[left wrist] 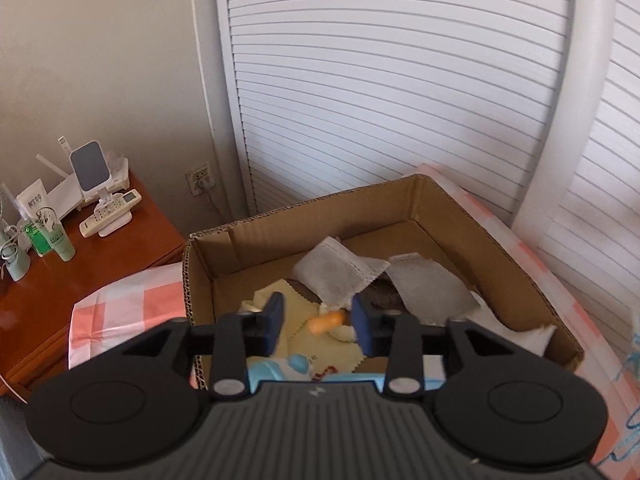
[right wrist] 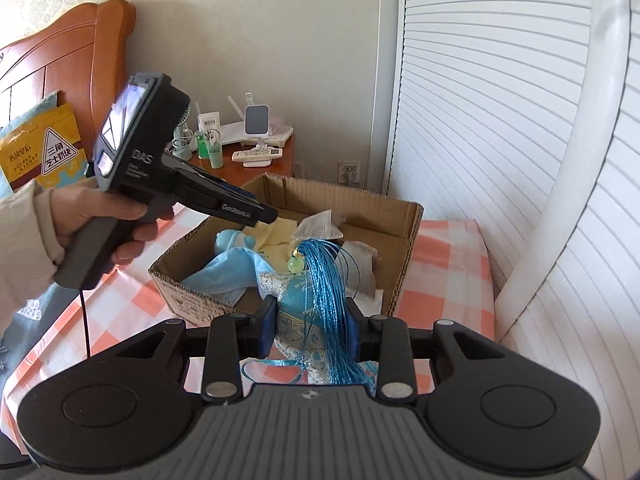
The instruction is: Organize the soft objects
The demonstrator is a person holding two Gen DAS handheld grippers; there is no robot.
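Note:
A brown cardboard box (left wrist: 500,240) sits on the pink checked bed; it also shows in the right wrist view (right wrist: 408,236). Inside lie two grey sachets (left wrist: 336,276), a yellow cloth (left wrist: 296,340), an orange-beaked plush (left wrist: 326,322), a light blue toy (left wrist: 298,362) and a blue face mask (right wrist: 224,272). My left gripper (left wrist: 318,326) is open and empty above the box's near end; it shows from the side in the right wrist view (right wrist: 264,214). My right gripper (right wrist: 312,326) is shut on a blue brocade pouch (right wrist: 298,328) with a blue tassel (right wrist: 324,292), just before the box.
A wooden nightstand (left wrist: 80,264) at the left holds remotes, tubes and a phone stand (left wrist: 90,172). White louvred doors (left wrist: 400,80) stand behind the box. A wooden headboard (right wrist: 80,60) and a yellow bag (right wrist: 40,148) are at the left.

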